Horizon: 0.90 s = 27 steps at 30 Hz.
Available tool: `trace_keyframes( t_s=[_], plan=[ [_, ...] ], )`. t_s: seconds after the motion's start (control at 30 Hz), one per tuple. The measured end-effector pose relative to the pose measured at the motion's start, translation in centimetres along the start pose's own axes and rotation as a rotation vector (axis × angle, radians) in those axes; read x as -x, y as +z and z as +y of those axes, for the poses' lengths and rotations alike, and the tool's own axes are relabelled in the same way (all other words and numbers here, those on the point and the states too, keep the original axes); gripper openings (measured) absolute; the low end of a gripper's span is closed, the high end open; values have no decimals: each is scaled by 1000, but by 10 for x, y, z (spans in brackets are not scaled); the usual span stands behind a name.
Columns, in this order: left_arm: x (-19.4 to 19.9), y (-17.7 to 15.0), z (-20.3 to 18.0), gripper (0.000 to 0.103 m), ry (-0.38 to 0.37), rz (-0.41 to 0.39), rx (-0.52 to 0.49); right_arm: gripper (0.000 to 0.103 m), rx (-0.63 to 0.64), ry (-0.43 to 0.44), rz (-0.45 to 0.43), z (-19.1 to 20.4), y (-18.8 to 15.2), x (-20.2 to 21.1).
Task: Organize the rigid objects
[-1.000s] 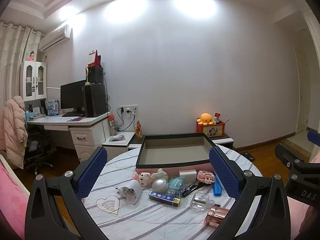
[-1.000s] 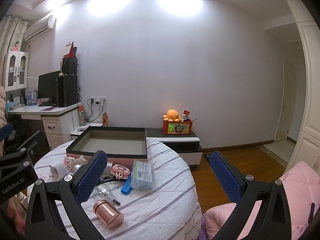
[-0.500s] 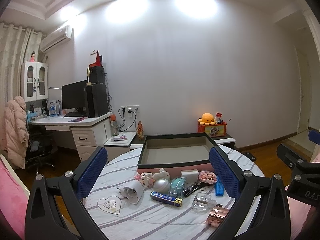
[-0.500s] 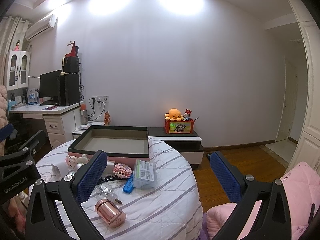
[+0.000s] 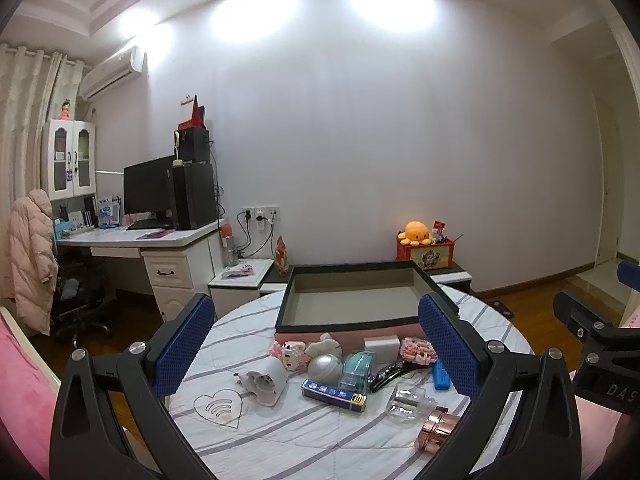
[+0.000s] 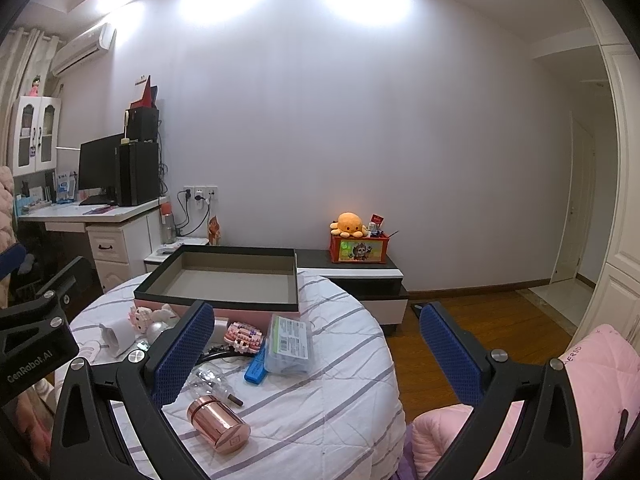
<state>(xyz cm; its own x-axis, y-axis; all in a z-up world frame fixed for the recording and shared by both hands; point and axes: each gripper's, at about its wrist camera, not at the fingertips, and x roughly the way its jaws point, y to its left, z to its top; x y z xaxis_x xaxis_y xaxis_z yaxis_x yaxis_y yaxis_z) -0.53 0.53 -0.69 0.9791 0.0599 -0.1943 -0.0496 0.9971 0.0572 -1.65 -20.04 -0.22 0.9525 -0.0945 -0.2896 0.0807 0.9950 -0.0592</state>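
Observation:
An open box (image 5: 352, 322), pink outside with a dark rim, stands on the far half of the round table (image 5: 280, 432). In front of it lie a white adapter (image 5: 264, 384), a silver ball (image 5: 326, 366), a teal tape dispenser (image 5: 356, 368), a blue carton (image 5: 334, 392), a pink block toy (image 5: 418, 350), a clear bottle (image 5: 408, 400) and a rose-gold cylinder (image 6: 218, 424). A clear labelled case (image 6: 290, 344) and a blue stick (image 6: 256, 366) lie at the right. My left gripper (image 5: 318, 344) hovers open above the near edge. My right gripper (image 6: 316, 356) is open over the table's right edge. Neither holds anything.
The table has a striped white cloth. Pink bedding (image 6: 592, 380) lies at the right and a pink cushion (image 5: 20, 392) at the left. Behind are a low cabinet with a red toy box (image 6: 358, 248), a desk with a monitor (image 5: 148, 188), and wooden floor (image 6: 480, 320).
Both views drift only slightly. Nothing on the table has moved, and both grippers stay open and empty.

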Motion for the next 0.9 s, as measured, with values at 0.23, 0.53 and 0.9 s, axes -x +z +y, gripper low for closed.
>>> trace_keyframes(
  t_s=[0.23, 0.53, 0.9],
  plan=[
    [-16, -12, 0, 103, 9, 70, -17, 103, 12, -5, 81, 3, -9, -20],
    [-45, -43, 2, 103, 2, 220, -23, 103, 50, -16, 235, 12, -33, -52],
    [-81, -81, 12, 103, 22, 376, -18, 103, 61, -18, 354, 22, -59, -86]
  ],
)
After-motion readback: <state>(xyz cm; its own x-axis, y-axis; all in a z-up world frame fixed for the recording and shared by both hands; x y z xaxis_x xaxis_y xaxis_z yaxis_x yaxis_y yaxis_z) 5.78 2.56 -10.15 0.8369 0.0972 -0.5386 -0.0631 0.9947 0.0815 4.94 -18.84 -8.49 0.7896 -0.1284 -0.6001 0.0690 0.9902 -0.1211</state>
